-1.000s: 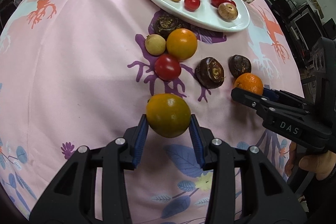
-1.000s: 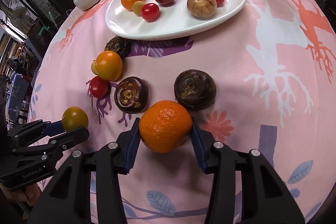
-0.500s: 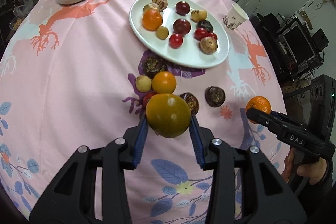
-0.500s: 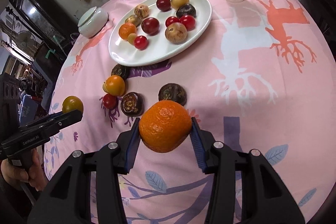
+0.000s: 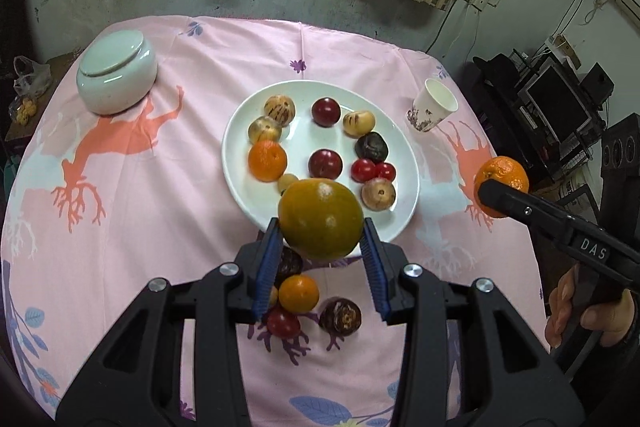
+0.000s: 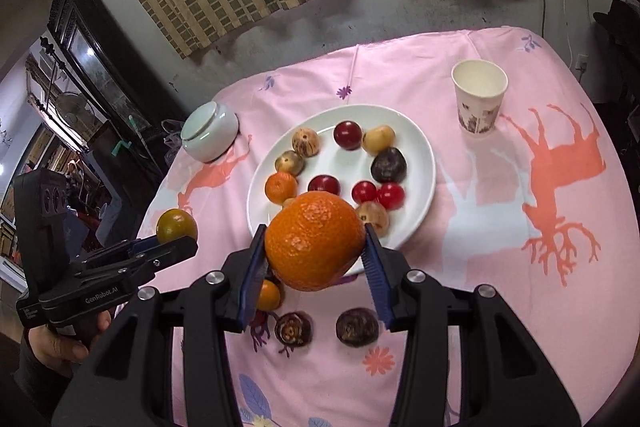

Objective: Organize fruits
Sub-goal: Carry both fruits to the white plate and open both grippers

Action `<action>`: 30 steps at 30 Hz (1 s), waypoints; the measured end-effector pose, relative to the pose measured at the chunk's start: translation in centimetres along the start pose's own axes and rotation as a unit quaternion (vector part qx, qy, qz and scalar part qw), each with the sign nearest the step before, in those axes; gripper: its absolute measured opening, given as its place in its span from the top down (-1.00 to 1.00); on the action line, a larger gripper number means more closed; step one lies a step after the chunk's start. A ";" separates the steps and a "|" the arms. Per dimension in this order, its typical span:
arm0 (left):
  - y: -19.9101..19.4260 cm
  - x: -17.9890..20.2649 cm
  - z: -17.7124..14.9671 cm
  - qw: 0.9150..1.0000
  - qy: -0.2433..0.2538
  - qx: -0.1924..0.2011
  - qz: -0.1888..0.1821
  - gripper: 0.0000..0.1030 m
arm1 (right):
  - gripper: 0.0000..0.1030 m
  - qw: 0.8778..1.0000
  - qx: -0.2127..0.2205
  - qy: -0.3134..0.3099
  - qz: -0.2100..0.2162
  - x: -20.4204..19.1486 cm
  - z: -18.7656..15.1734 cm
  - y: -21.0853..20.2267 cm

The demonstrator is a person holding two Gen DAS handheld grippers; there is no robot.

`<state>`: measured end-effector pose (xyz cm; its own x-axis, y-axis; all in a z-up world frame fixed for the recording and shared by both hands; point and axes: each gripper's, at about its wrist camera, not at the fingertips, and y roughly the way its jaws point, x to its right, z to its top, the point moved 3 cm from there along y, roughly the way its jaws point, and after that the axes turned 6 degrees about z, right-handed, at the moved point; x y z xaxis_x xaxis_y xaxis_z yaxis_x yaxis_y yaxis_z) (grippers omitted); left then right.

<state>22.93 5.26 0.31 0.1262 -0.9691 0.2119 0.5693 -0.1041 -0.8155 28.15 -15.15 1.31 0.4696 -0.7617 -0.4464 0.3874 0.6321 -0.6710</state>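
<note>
My left gripper [image 5: 322, 233] is shut on a greenish-orange citrus fruit [image 5: 321, 218], held in the air above the near rim of the white plate [image 5: 240, 183]. My right gripper [image 6: 314, 247] is shut on a bright orange mandarin [image 6: 314, 239], also aloft near the plate [image 6: 424, 163]. The plate carries several fruits: an orange, red tomatoes, dark plums and tan striped fruits. Loose on the pink cloth below lie a small orange [image 5: 299, 292], a red tomato [image 5: 283, 323] and dark brown fruits [image 5: 340, 315] [image 6: 357, 327]. Each gripper shows in the other's view, the right [image 5: 500, 193] and the left [image 6: 176, 231].
A pale green lidded jar [image 5: 116, 77] stands at the table's back left. A paper cup [image 5: 434, 105] stands right of the plate. The round table wears a pink cloth with deer prints [image 5: 120, 139]. Dark electronics [image 5: 560, 107] sit off the right edge; a curtained wall lies behind.
Both grippers have risen well above the table with their fruits still gripped. The view now tilts up, and the plate and the loose fruits look smaller and farther away.
</note>
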 end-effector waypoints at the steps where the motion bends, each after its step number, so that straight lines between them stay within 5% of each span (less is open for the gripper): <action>1: 0.4 0.0 0.4 1.000 0.001 0.001 0.000 0.22 | 0.10 1.000 0.000 -0.002 0.003 0.0 0.5 0.4; 30: 12.5 -1.1 3.4 0.998 -0.011 -0.056 0.005 0.22 | 0.09 0.999 -0.047 0.009 0.014 4.1 3.2 13.3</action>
<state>32.66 5.80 -8.33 0.1509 -0.9651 0.2142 0.4740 -0.1195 -0.8724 37.72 -9.39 -7.55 0.4637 -0.7472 -0.4760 0.2979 0.6375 -0.7105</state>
